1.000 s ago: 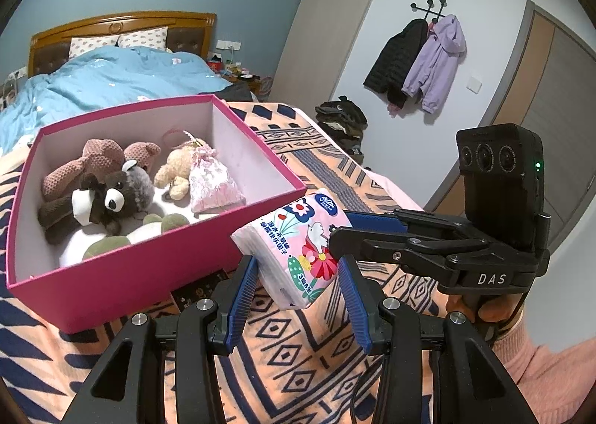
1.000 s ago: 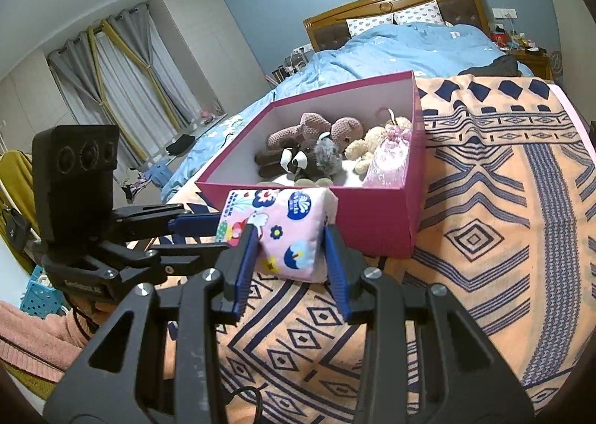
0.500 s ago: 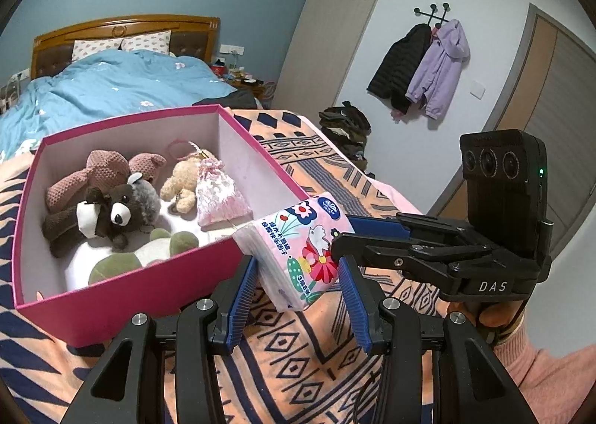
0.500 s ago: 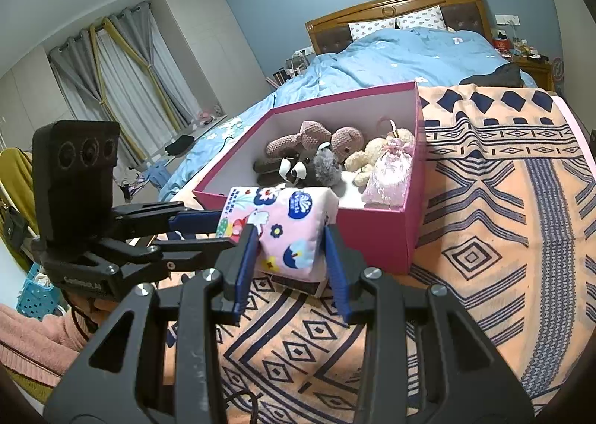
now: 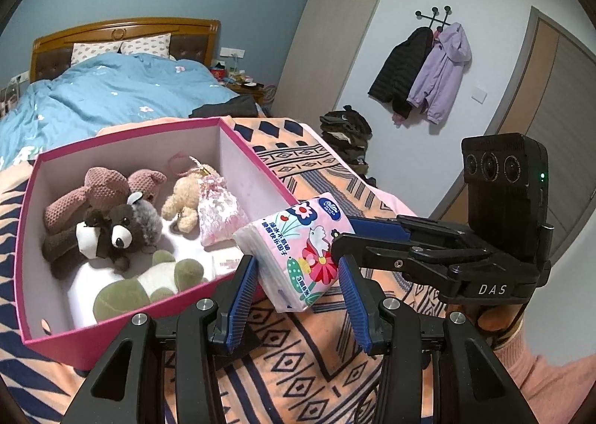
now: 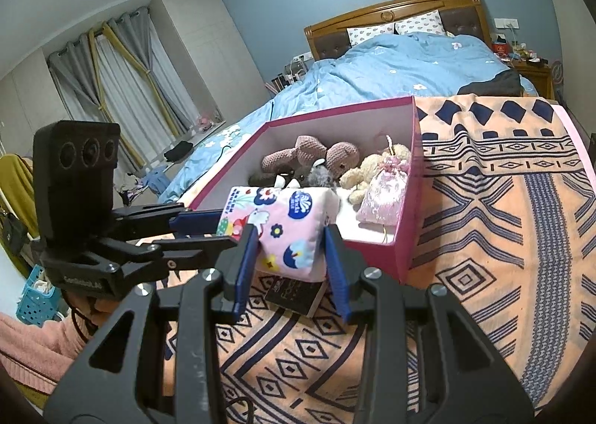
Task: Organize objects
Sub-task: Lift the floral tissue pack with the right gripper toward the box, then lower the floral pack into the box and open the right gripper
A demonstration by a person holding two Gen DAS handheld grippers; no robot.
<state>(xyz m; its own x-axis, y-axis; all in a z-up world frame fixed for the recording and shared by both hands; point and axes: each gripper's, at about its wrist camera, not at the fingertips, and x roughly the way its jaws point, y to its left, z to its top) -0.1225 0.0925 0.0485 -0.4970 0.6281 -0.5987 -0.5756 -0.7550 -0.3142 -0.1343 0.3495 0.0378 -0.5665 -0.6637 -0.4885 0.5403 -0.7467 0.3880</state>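
Observation:
A pink tissue pack (image 5: 298, 237) with flower and bird prints hangs in the air at the near corner of the pink box (image 5: 74, 342). My left gripper (image 5: 298, 267) is shut on its lower end, blue pads pressing both sides. My right gripper (image 5: 344, 234) comes in from the right and is shut on the pack's other end. In the right wrist view the tissue pack (image 6: 287, 215) sits between my right gripper's (image 6: 290, 237) pads, with the left gripper (image 6: 205, 226) gripping from the left. The pink box (image 6: 406, 237) holds several plush toys (image 5: 111, 230) and a lace pouch (image 5: 219, 208).
The box rests on an orange patterned blanket (image 6: 484, 237) over a bed with a blue duvet (image 6: 391, 66). A flat black item (image 6: 294, 293) lies on the blanket under the pack. A pink sleeve (image 5: 551, 379) shows at right. Coats (image 5: 421, 66) hang on the far wall.
Both grippers have lifted the tissue pack a little and carried it toward the box, whose near corner the pack now overlaps. The grips have not changed.

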